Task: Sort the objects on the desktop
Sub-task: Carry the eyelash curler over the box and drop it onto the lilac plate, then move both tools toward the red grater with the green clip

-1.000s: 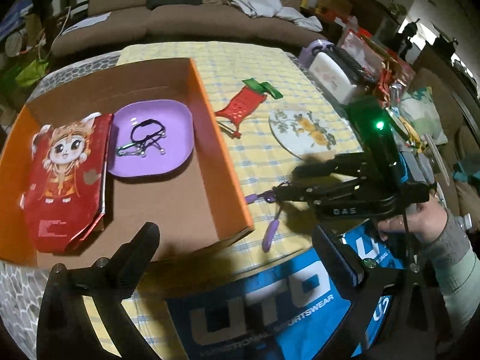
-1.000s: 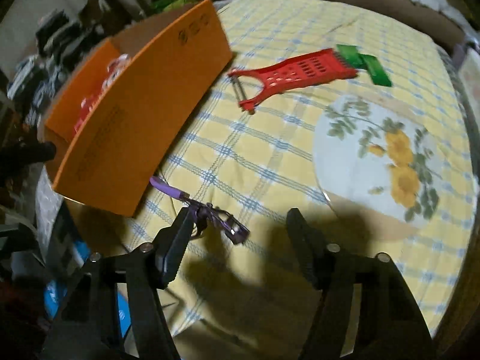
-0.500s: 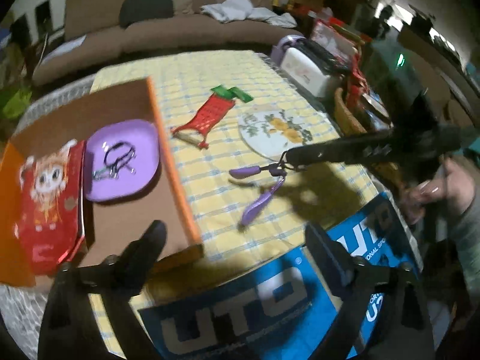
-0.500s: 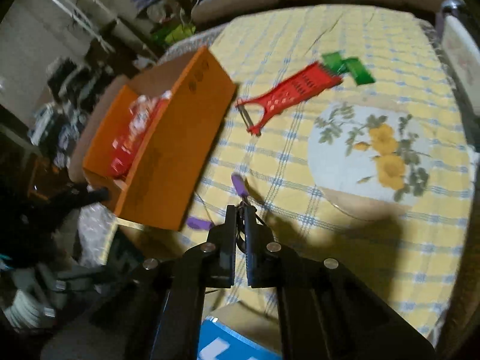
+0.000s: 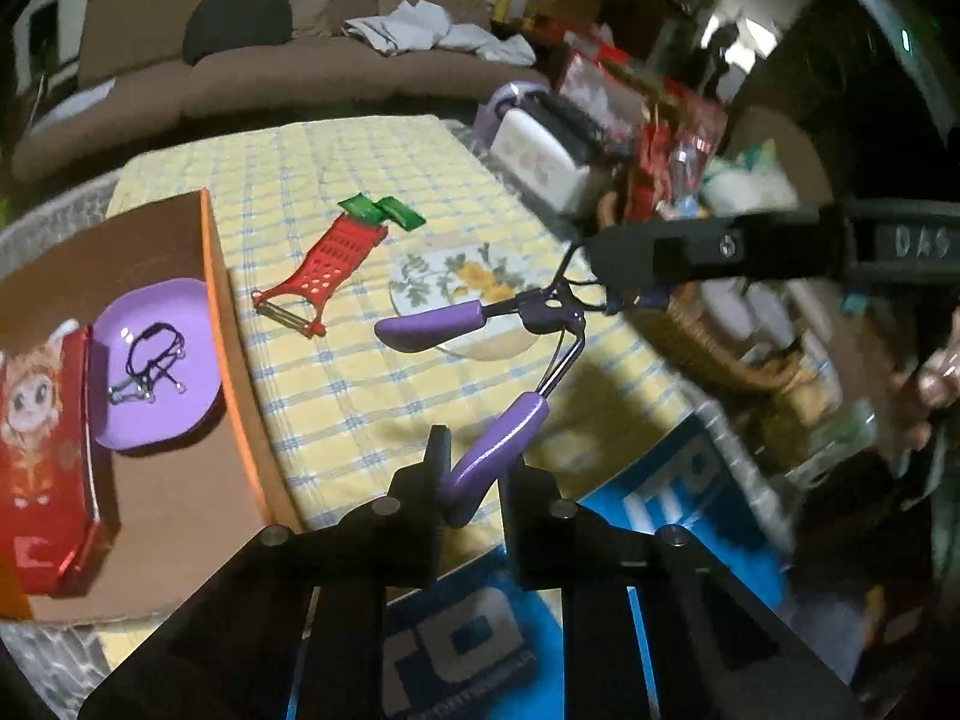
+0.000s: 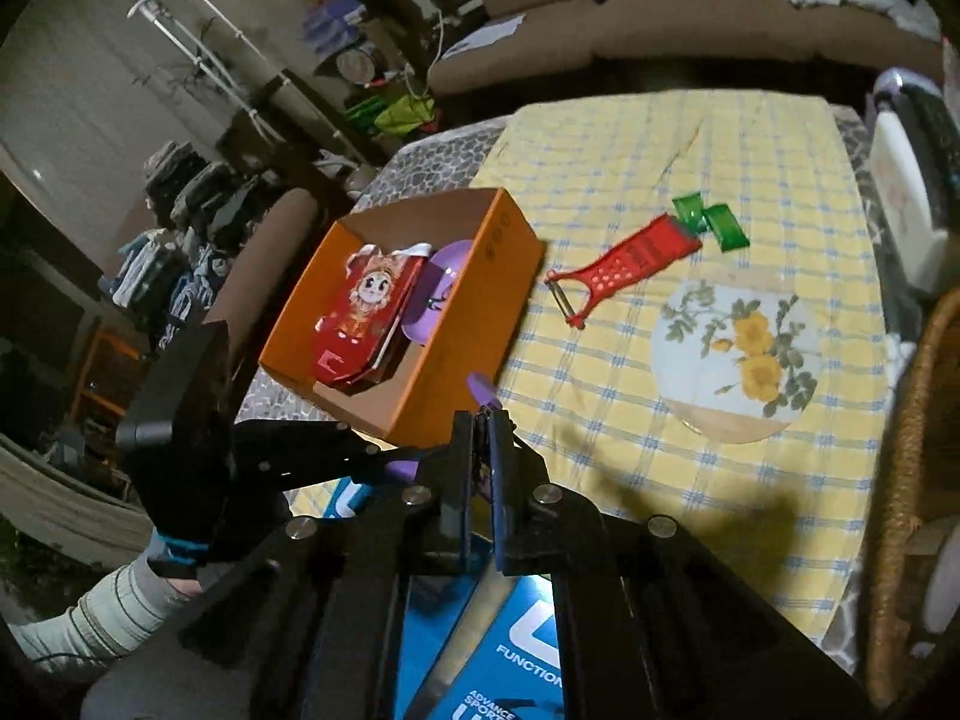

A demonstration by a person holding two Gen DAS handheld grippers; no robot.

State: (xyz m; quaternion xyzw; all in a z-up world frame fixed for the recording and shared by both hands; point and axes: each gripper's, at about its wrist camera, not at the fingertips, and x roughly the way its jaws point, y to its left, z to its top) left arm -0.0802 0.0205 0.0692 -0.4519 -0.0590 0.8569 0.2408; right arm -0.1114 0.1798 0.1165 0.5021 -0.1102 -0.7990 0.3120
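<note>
Yellow checked cloth covers the table (image 5: 360, 192). Above its near edge hangs a purple-handled wire eyelash curler (image 5: 528, 324): right gripper (image 5: 600, 267) clamps the curved metal head, left gripper (image 5: 474, 474) pinches one glossy handle. Left, an orange cardboard box (image 5: 234, 360); farther, a red perforated peeler (image 5: 336, 258).

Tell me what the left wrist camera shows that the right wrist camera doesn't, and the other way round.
Only the left wrist view shows the purple eyelash curler whole, held above the table, its lower handle between the left gripper fingers and its head in the right gripper; also the black cord on the purple plate. Only the right wrist view shows the drying rack and the clothes pile. Both show the orange box, red pouch, red peeler, floral disc and sofa.
</note>
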